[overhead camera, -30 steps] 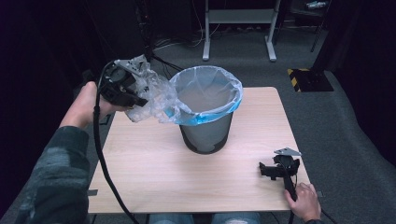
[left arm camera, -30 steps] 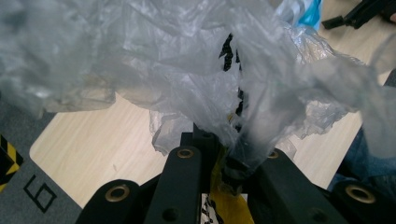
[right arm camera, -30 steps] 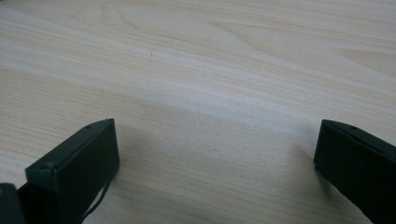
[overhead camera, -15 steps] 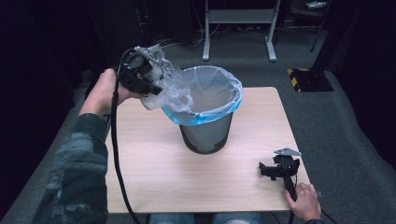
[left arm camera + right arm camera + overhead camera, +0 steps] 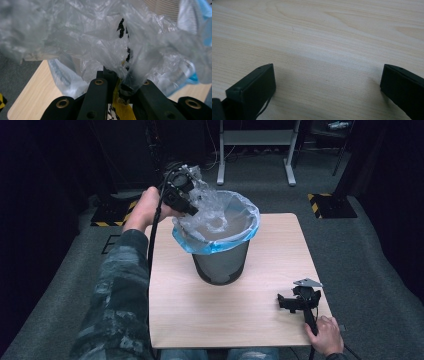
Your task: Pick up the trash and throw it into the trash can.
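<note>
On the light wooden table [image 5: 260,315] stands one dark mesh wastebasket [image 5: 220,265], lined with one pale blue bag [image 5: 235,242] whose edge is folded down over the rim. One piece of crumpled clear plastic [image 5: 205,202] hangs over the basket's left rim, reaching down toward its opening.

Two grippers are present. The left gripper [image 5: 186,202], held up at the far left edge of the basket, has its jaws drawn nearly together on a fold of that clear plastic; in the left gripper view the film [image 5: 105,45] bunches up from between the black jaws and spreads across most of the picture, with the blue liner [image 5: 200,15] behind it at the right. The left hand [image 5: 150,210] grips the tool from behind, and a cable trails down from it.

The right gripper [image 5: 296,301] rests on the table, well apart from the basket toward the near right corner, with the right hand [image 5: 325,335] on its handle. Its jaws stand wide apart, nothing between them but bare wood [image 5: 324,50].

No label or writing can be read anywhere.
</note>
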